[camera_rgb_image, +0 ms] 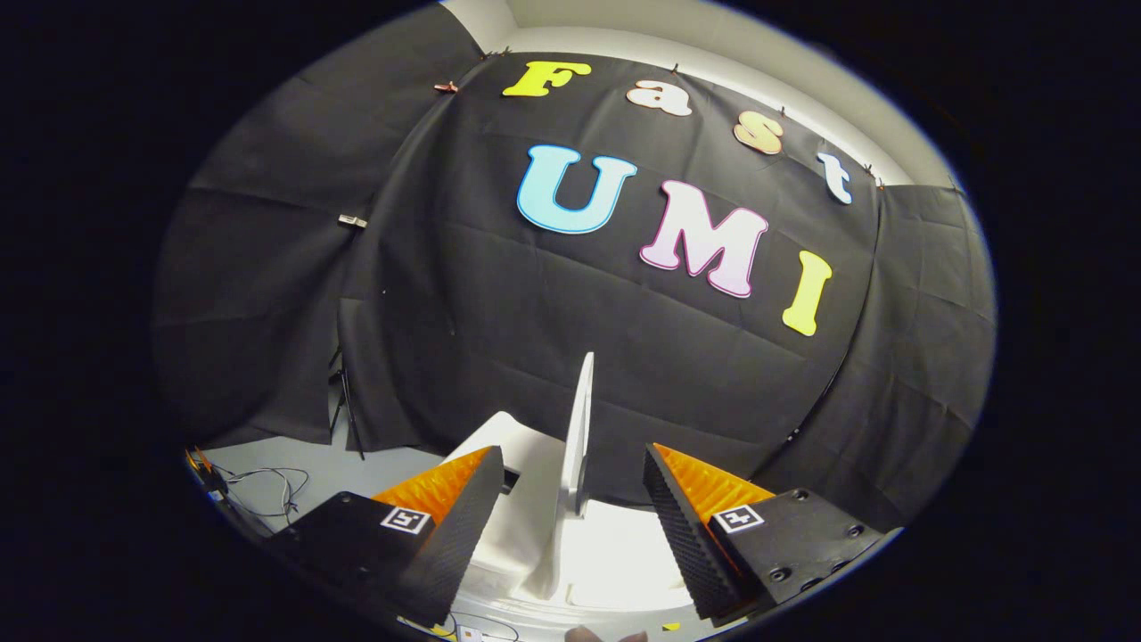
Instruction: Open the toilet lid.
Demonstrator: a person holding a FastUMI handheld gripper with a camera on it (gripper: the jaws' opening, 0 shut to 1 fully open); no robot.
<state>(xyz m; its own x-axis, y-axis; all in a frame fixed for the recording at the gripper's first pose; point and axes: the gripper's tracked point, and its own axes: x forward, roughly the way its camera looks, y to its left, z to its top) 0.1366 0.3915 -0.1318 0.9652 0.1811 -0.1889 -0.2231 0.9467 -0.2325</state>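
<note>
The toilet lid [579, 428] was seen edge-on, raised nearly upright, just ahead of and between the fingers of the gripper [570, 499], above the white toilet body [615, 553]. The gripper was spread wide, grasping nothing. The lid was judged rigid, smooth, fairly light plastic, hinged at its base; the free upper edge appeared the best hold.
</note>
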